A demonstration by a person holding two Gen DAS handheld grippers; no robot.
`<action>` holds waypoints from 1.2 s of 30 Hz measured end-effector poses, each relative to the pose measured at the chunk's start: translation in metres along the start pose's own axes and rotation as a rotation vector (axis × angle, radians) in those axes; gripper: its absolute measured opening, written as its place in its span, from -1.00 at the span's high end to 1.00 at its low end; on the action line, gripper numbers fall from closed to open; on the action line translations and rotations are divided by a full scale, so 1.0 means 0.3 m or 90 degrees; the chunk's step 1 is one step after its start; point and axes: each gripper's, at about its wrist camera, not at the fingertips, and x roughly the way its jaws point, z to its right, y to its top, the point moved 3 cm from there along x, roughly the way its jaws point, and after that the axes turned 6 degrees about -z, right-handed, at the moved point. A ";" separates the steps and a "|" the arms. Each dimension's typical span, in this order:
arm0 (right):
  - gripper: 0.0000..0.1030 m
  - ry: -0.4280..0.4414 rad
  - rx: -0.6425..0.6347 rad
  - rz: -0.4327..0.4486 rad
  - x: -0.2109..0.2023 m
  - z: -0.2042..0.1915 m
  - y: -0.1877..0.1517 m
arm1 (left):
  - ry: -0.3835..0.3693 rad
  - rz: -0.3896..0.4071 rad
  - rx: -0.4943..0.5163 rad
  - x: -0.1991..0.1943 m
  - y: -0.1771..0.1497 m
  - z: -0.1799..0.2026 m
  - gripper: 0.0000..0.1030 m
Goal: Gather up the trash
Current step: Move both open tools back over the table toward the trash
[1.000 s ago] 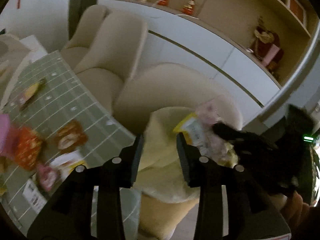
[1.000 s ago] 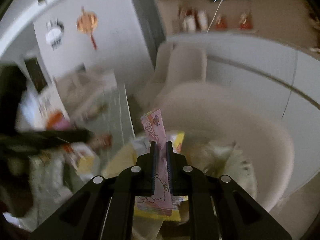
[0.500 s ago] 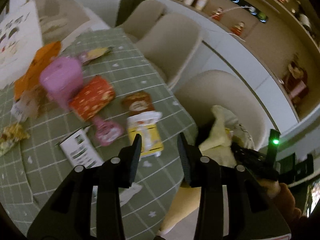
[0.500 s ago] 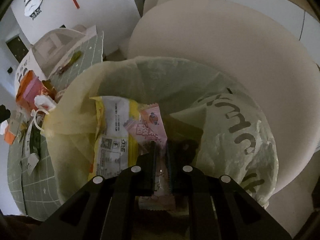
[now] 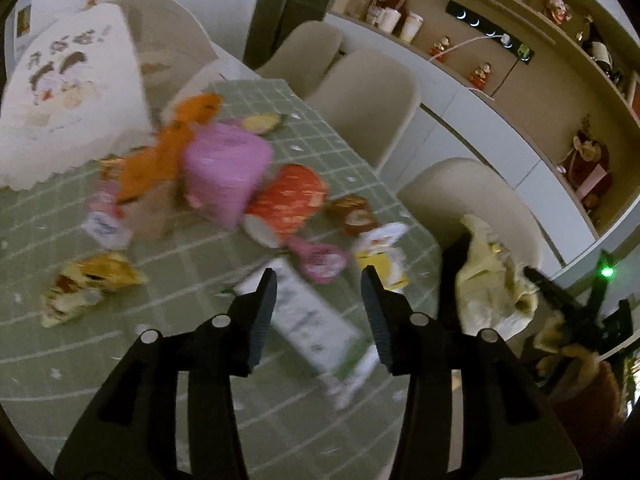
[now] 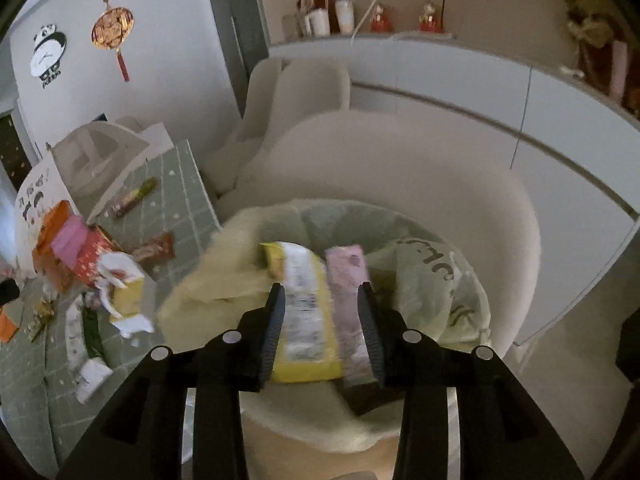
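Hovering with fingers spread, the right gripper [image 6: 322, 330] has the pink wrapper [image 6: 347, 280] lying loose in the bag [image 6: 432, 280] between them. The left gripper [image 5: 318, 312], fingers also spread, should drop squarely over the white packet [image 5: 310, 320] on the worktop [image 5: 120, 360] before closing.

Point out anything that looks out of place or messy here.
Snack wrappers and packets litter the green checked tablecloth, among them a white carton lying flat and a crumpled yellow wrapper. The trash bag slumps on a chair seat, already holding a pink wrapper.
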 end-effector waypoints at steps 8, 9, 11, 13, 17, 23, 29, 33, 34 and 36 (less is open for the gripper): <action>0.30 0.032 -0.012 0.064 -0.141 -0.316 -0.074 | 0.025 0.012 -0.017 -0.113 -0.080 -0.347 0.18; 0.30 0.035 -0.016 0.071 -0.152 -0.359 -0.084 | 0.028 0.015 -0.015 -0.123 -0.085 -0.388 0.18; 0.30 0.045 -0.020 0.078 -0.168 -0.441 -0.114 | 0.031 0.022 -0.013 -0.141 -0.092 -0.479 0.18; 0.30 0.060 -0.016 0.082 -0.187 -0.508 -0.146 | 0.027 0.029 -0.009 -0.149 -0.094 -0.563 0.17; 0.30 0.065 -0.014 0.071 -0.197 -0.595 -0.226 | 0.027 0.022 -0.018 -0.119 -0.088 -0.686 0.16; 0.30 0.063 -0.029 0.012 -0.199 -0.674 -0.338 | 0.023 0.007 0.016 -0.043 -0.075 -0.761 0.16; 0.30 0.061 -0.054 -0.013 -0.185 -0.693 -0.340 | 0.026 -0.021 0.010 0.047 -0.042 -0.793 0.16; 0.30 0.070 -0.056 -0.011 -0.166 -0.700 -0.324 | 0.002 -0.044 0.003 0.058 -0.081 -0.773 0.16; 0.30 0.072 -0.062 -0.017 -0.151 -0.709 -0.325 | -0.005 -0.049 0.004 0.056 -0.093 -0.762 0.16; 0.30 0.079 -0.077 -0.027 -0.118 -0.728 -0.329 | -0.027 -0.064 0.006 0.051 -0.128 -0.726 0.16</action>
